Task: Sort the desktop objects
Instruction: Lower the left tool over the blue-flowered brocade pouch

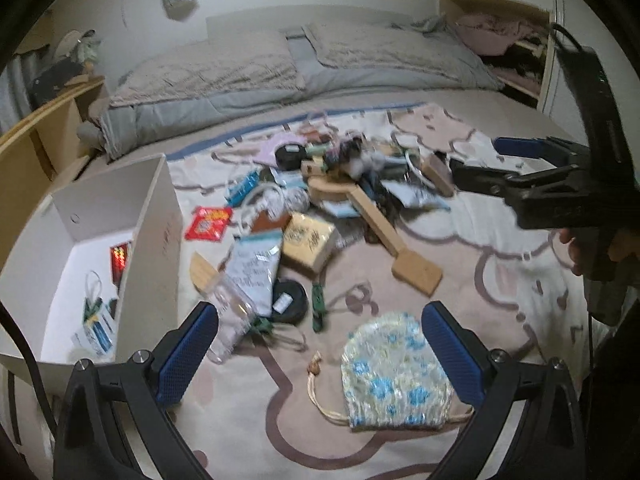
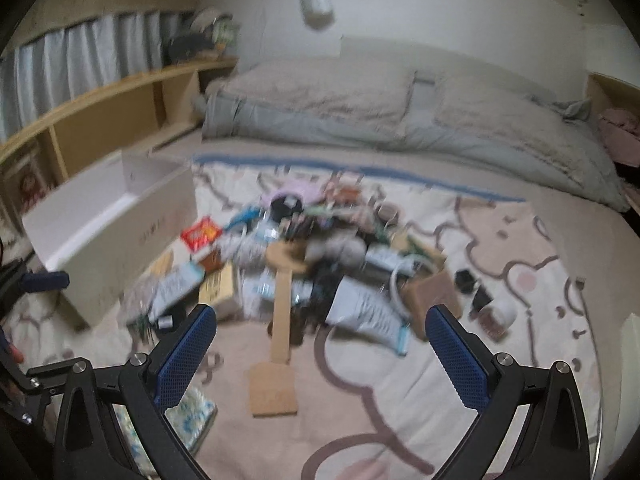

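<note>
The left gripper (image 1: 320, 352) has its fingers (image 1: 188, 354) spread wide and holds nothing. A flowered drawstring pouch (image 1: 394, 372) lies on the patterned blanket (image 1: 500, 280) between them, closer to the right-side finger. Ahead of the fingers lies the pile of small objects (image 1: 340, 184), with a long wooden paddle (image 1: 384, 232) reaching toward them. Left of the fingers stands the white box (image 1: 160, 216), with a few items inside. The right gripper (image 2: 322, 354) is released too, empty, and the wooden paddle lies between its fingers (image 2: 460, 360).
</note>
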The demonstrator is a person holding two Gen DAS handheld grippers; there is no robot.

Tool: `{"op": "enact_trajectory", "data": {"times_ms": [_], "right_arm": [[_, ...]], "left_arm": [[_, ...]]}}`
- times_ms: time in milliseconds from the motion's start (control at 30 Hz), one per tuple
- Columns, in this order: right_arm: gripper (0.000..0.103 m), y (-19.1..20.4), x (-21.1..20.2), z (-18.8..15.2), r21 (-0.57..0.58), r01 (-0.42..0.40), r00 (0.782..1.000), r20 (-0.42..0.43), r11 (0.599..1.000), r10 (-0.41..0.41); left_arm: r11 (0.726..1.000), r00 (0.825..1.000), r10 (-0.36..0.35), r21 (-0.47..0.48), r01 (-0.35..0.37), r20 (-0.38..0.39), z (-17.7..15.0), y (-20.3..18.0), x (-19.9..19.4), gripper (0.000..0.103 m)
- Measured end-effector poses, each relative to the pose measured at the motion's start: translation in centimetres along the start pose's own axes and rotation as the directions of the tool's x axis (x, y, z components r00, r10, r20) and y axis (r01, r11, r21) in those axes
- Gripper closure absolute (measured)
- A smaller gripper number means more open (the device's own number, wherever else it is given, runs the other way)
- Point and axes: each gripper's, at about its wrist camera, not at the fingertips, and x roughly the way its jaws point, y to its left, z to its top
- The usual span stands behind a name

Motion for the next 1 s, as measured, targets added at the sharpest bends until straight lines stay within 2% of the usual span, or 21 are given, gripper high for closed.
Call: {"op": "enact_trajectory", "data": {"times_ms": [367, 667, 1000], "right_arm": [[0.000, 1.9, 5.0, -3.1, -0.076, -0.010, 0.984, -0.180, 0.997, -0.004], [0.000, 2.2, 7.9, -5.4, -0.106, -0.010, 0.957, -0.288, 0.994, -0.021], [0.000, 2.2, 9.8, -7.0, -0.106, -0.037, 0.937, -0.349, 0.994, -0.003]], "left_arm": [[0.997, 0.992, -0.072, 0.023, 0.075, -0.104, -2.3, -1.4, 2.5, 0.001], [0.989, 0.966, -0.144, -0.016, 0.144, -0.215, -3.6, -1.6, 4.7, 0.001], [0.979, 0.944, -0.191, 0.011, 0.202, -0.270, -4.2, -3.2, 5.8, 0.001]]}}
